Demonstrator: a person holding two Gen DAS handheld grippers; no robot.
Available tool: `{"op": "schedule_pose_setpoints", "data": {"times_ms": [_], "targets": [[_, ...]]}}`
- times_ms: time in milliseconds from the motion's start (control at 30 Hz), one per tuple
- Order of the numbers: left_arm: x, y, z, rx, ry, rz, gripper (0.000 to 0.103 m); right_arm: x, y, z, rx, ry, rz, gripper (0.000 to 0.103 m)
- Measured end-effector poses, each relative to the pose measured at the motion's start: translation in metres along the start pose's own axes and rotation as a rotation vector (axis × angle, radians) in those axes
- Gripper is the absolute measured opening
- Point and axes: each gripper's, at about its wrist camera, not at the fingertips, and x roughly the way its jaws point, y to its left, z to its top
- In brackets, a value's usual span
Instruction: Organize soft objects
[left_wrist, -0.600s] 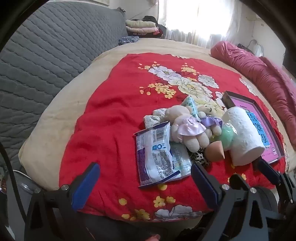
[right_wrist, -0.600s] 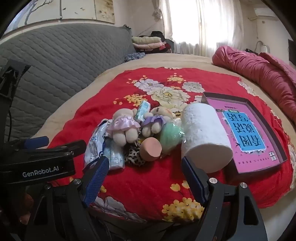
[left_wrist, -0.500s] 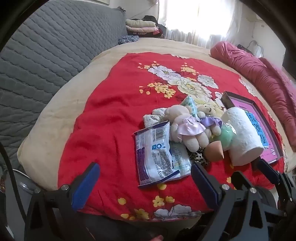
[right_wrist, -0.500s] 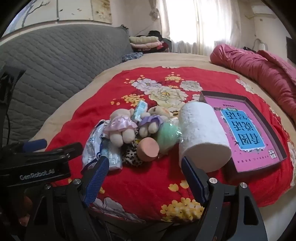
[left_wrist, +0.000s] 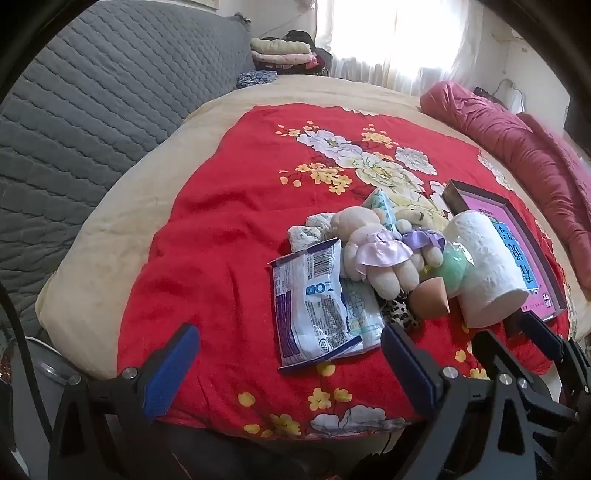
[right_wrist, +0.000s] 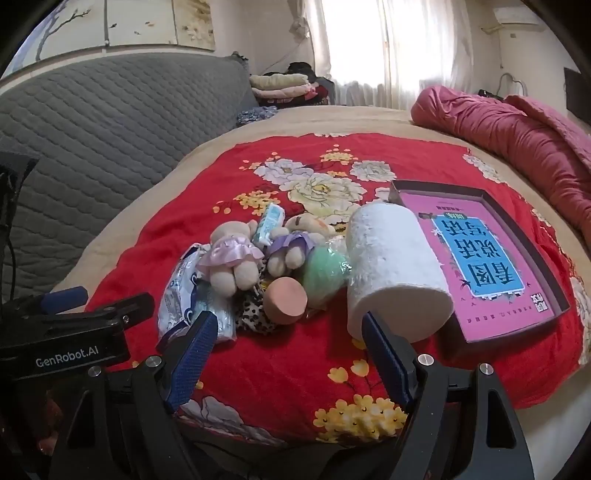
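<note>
Both tools gape wide, holding nothing. Just ahead of the left tool (left_wrist: 290, 363) lies a wipes packet (left_wrist: 312, 304); ahead of the right tool (right_wrist: 286, 349), a sponge (right_wrist: 286, 301), two plush bears (right_wrist: 231, 260), and a paper roll (right_wrist: 393, 266) beside a pink box (right_wrist: 487, 258), on the red blanket (right_wrist: 280, 373).

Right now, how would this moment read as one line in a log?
left tool: open, empty | right tool: open, empty | soft toys, paper roll piled on red blanket | box: holds none
</note>
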Motion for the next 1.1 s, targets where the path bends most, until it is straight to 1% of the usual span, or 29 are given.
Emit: {"op": "schedule_pose_setpoints", "data": {"times_ms": [1100], "targets": [[0.0013, 0.0013, -0.0014, -0.01, 0.013, -0.003, 0.099, -0.0021, -0.0008, 0.0005, 0.006, 0.0, -0.006, 0.081]]}}
